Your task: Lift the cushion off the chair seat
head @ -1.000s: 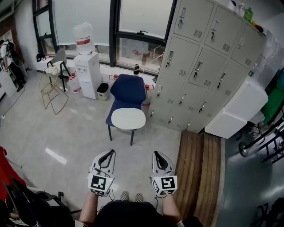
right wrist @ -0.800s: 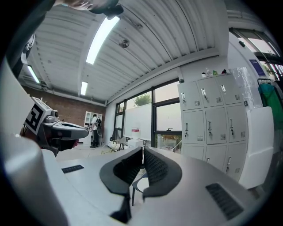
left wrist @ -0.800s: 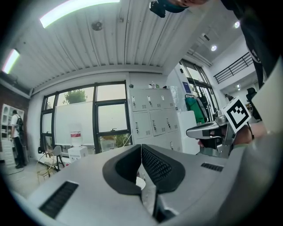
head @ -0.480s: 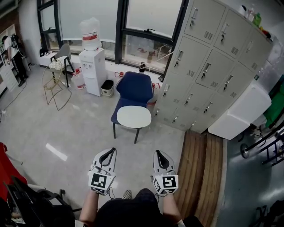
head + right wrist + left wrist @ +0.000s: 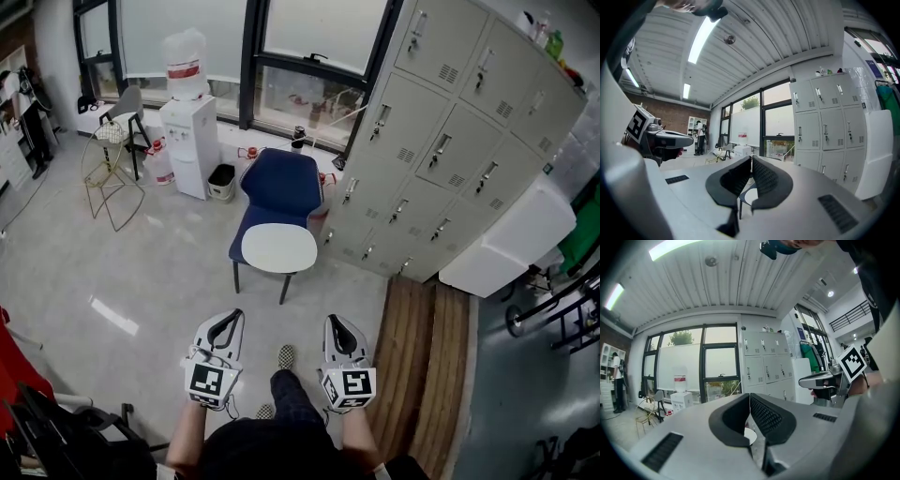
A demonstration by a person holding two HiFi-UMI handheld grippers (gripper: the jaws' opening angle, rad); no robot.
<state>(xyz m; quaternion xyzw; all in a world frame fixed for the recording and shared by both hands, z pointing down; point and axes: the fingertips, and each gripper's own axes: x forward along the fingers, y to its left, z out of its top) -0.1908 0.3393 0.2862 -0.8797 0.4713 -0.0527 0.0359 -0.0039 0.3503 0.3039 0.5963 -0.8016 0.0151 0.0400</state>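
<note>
The white cushion (image 5: pixel 279 248) lies flat on the seat of the blue chair (image 5: pixel 277 187), straight ahead of me and well apart from both claws, with a stretch of bare grey floor (image 5: pixel 141 272) between us. My left claw (image 5: pixel 227 321) and right claw (image 5: pixel 336 324) point level and side by side toward it. The cushion sits about midway between the lines they point along, so I judge neither one nearer. The pad is a rounded oval, its longer axis running side to side as I face it, and its front edge faces me with the chair back rising behind. Both claws are clenched with nothing between the jaws; each gripper view shows the tips meeting, with a sliver of cushion visible far beyond them. I judge that I must close the gap and part the jaws before either can take an edge. To the right of the chair, just beside it, stands a wall of grey lockers (image 5: pixel 441 141). A white water dispenser (image 5: pixel 187 141) stands to its left under the window (image 5: pixel 300 37), and a wooden platform (image 5: pixel 422 347) runs along the floor to the right of my right claw.
</note>
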